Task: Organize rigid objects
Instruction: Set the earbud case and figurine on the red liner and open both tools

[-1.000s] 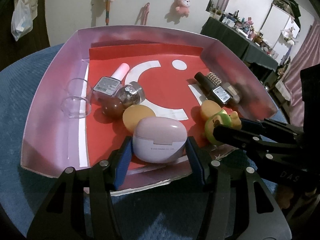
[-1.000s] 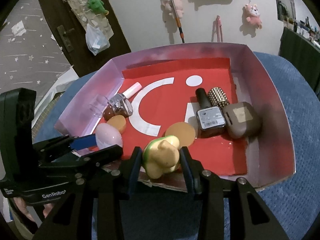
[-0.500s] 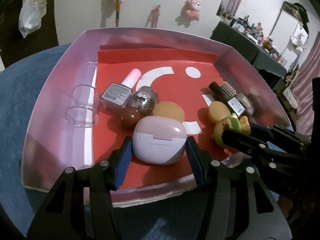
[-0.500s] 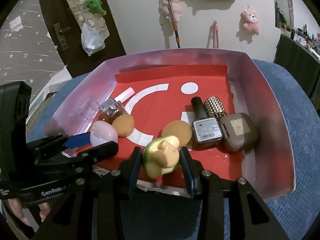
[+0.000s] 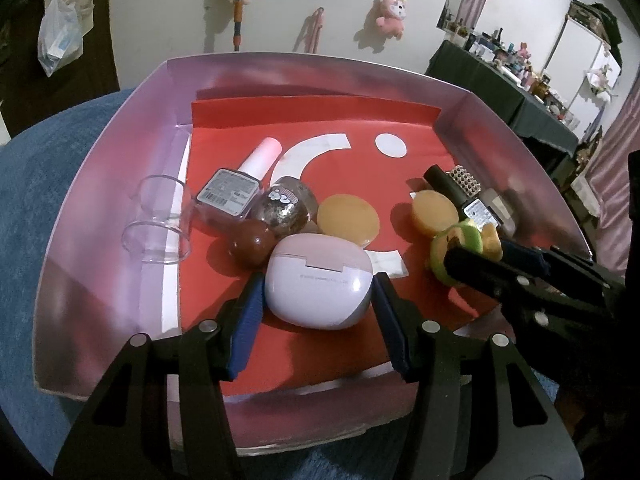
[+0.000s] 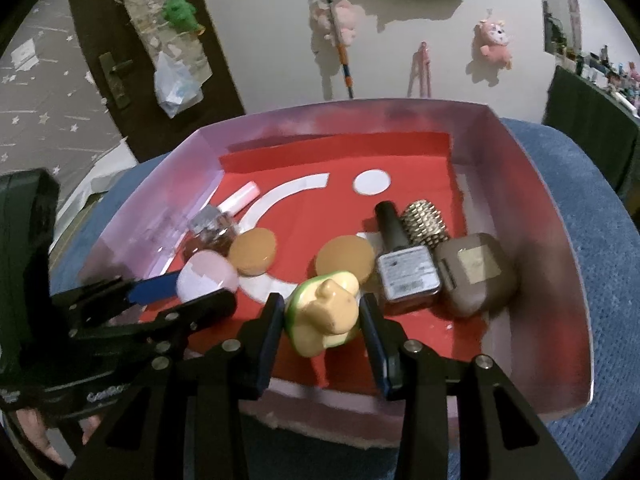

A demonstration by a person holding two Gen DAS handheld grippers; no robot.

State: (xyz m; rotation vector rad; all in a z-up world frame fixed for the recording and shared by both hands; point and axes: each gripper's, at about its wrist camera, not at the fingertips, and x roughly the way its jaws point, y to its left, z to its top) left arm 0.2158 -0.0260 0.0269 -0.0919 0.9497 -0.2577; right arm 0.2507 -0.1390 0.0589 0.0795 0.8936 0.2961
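While the left wrist view looks down into the shallow pink cardboard box with a red printed floor (image 5: 100,184), the left claw (image 5: 318,286) sits at the lower middle of the frame, its blue-padded fingers (image 5: 246,322) pinching the sides of a pale lilac rounded plastic earbud case (image 5: 318,280) just above the box floor. Left of the case lies a clear plastic cylinder (image 5: 158,220) on its side. Above the case are a glossy brown ball (image 5: 250,242), a glittery round jar (image 5: 286,206) and a square clear nail polish bottle with a pink cap (image 5: 240,184), all close together. A flat tan round sponge (image 5: 348,220) lies just above the case, and a second thicker tan round sponge (image 5: 434,212) sits further right. At the right edge the right claw (image 5: 480,254) pinches a small green and cream toy figure (image 5: 460,246)

In the right wrist view the right claw (image 6: 322,316) fills the lower middle, its fingers pressed on both sides of the toy figure near the box's front wall. To its right lie a dark nail polish bottle with a black cap (image 6: 404,264), a studded gold cylinder (image 6: 424,224) beside it and a taupe rounded case (image 6: 476,276) touching the bottle. At left, the left claw (image 6: 192,288) grips the lilac case, with a person's fingertips (image 6: 40,436) at the lower left corner
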